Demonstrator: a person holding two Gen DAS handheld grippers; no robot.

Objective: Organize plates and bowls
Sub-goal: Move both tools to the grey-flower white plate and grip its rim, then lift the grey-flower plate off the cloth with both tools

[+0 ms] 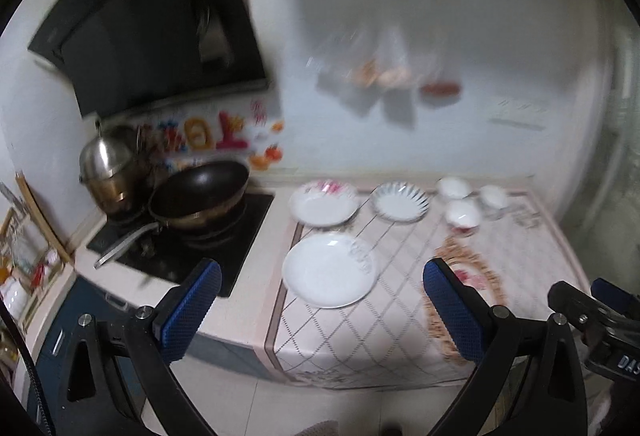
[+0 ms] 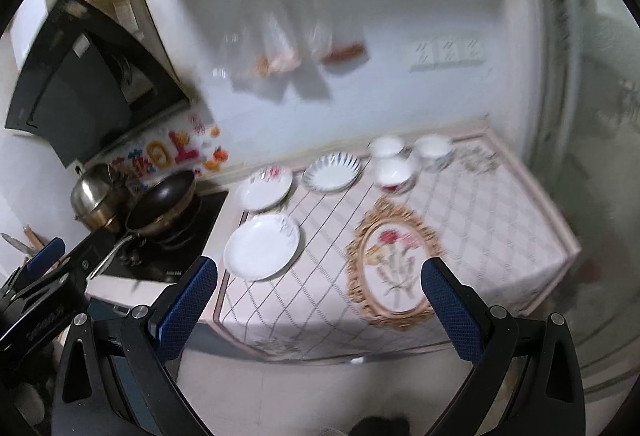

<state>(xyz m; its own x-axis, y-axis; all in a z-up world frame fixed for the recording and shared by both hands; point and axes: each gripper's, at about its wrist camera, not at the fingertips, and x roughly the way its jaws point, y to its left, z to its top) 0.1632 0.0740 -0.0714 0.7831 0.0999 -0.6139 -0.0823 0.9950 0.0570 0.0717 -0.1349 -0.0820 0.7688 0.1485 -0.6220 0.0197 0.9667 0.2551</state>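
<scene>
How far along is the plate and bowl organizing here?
Nothing looks done: three plates, the nearest plain white plate included, lie apart on the tablecloth, and three bowls stand unstacked. Left gripper and right gripper are open, empty. All stacking remains.

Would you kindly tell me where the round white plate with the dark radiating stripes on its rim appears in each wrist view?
Left wrist view: the round white plate with dark radiating stripes lies right of centre, at the counter's back, between the pink-flowered white plate and three small white bowls.
Right wrist view: the same plate lies just above centre.
Shared landmark: the black wok on the stove.
</scene>
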